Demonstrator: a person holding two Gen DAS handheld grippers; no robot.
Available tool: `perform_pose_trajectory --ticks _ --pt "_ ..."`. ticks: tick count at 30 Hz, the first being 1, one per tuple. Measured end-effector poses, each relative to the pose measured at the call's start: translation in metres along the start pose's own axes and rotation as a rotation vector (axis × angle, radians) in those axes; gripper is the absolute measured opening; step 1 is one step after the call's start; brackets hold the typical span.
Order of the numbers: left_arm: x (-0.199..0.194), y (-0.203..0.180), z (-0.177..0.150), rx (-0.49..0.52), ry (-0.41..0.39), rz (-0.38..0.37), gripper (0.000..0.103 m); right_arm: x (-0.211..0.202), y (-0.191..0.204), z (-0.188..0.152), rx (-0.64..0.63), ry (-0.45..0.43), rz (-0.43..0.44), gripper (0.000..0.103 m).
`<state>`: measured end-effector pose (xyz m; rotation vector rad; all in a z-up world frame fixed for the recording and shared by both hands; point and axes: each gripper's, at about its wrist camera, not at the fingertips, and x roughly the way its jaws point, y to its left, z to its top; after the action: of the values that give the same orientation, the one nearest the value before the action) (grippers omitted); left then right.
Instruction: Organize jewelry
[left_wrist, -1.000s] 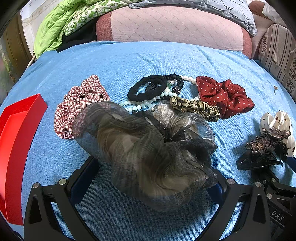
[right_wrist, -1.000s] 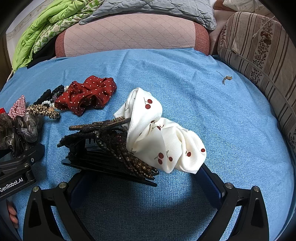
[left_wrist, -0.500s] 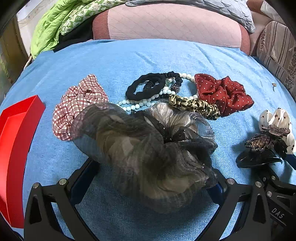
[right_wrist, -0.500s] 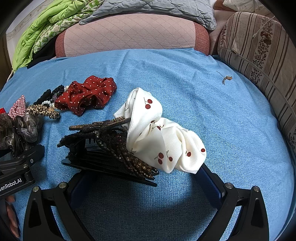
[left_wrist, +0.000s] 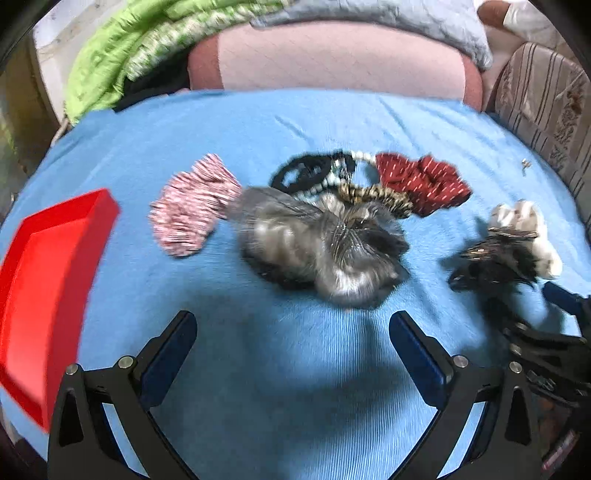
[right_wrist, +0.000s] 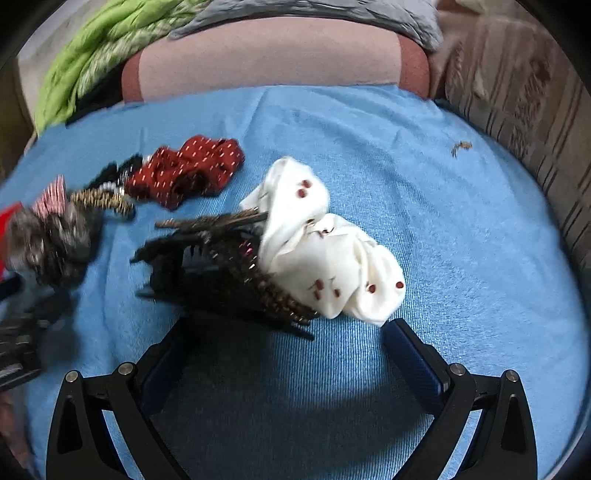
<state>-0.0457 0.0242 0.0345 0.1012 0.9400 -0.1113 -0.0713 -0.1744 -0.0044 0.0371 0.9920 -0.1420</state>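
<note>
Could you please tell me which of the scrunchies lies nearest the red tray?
The pink-and-white checked scrunchie: it lies leftmost in the cluster, closest to the red tray.

Right gripper (right_wrist: 291, 332) spread wide over the blue bed (right_wrist: 424, 192), white cherry scrunchie (right_wrist: 325, 251) and black claw clip (right_wrist: 207, 266) just ahead.

Both fisheye views are motion-blurred, evenly lit, edges bent, soft shadows below the jaws
</note>
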Motion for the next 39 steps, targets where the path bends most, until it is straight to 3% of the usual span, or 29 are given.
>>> perform_pose_trajectory --ticks 7,14,27,39 --pt "-0.077 0.019 -0.014 -0.009 -0.161 0.022 0.103 -0.032 -0.002 -0.019 0.069 -0.019 -0.013 0.103" --pt "-0.144 0.032 -0.021 -0.034 -0.313 0.047 0.103 -0.108 0.013 -0.035 0.060 -0.139 -0.032 0.103" --pt "-0.197 0.053 -0.042 -0.069 -0.364 0.054 0.103 -0.180 0.041 -0.053 0.021 -0.246 -0.051 0.103" --pt "-0.227 0.067 -0.057 -0.121 -0.424 0.049 0.103 -0.230 0.037 -0.067 0.068 -0.345 -0.061 0.103"
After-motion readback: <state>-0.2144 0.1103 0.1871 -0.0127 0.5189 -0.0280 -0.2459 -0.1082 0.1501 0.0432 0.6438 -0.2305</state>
